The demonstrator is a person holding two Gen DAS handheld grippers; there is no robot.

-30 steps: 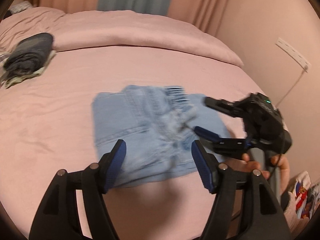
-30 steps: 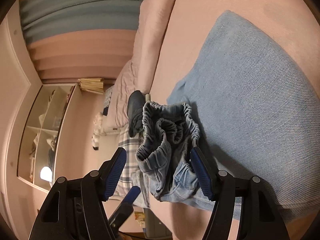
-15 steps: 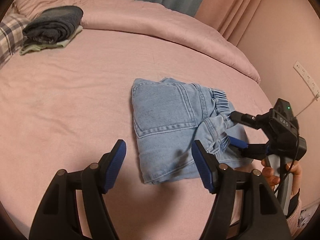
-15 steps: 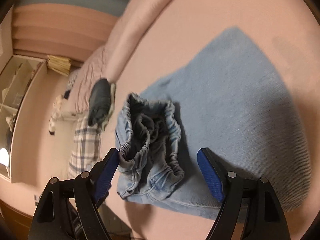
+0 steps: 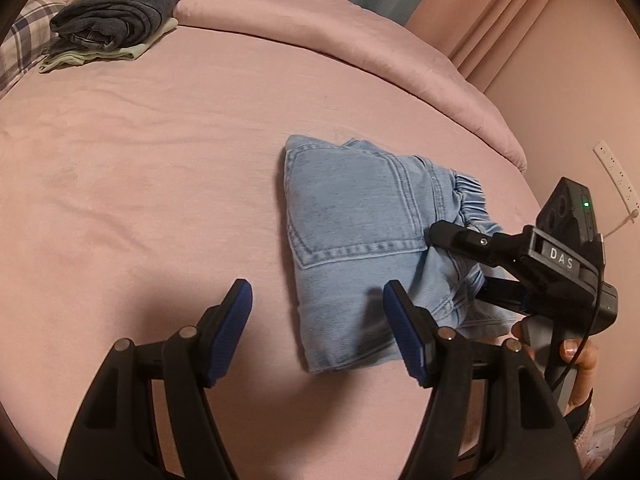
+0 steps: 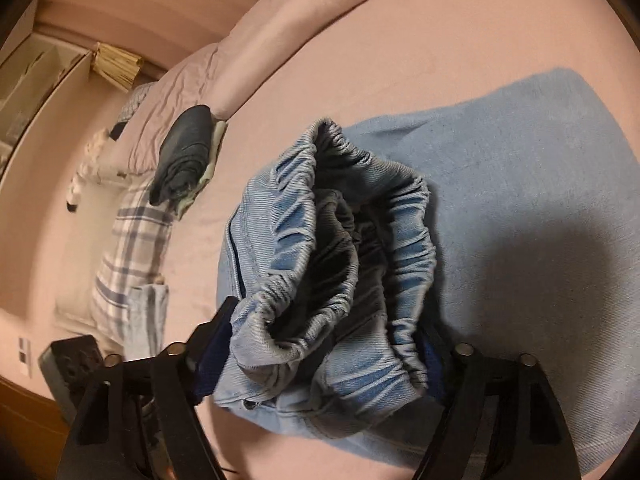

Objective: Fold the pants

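- Right gripper [image 6: 328,356], fingers wide, straddles the elastic waistband of the folded jeans [image 5: 360,232]; whether it grips them is unclear.
- Left gripper [image 5: 318,328] hovers agape, empty, beside the jeans.
- Only the left view shows the back pocket [image 5: 352,204].

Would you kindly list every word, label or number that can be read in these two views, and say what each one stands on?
"DAS": white letters on a small label on the body of the right gripper, seen from the left wrist.
Nothing else can be read: the light denim pants show no legible tag, and the papers on the shelf in the right wrist view are too small and blurred to read.
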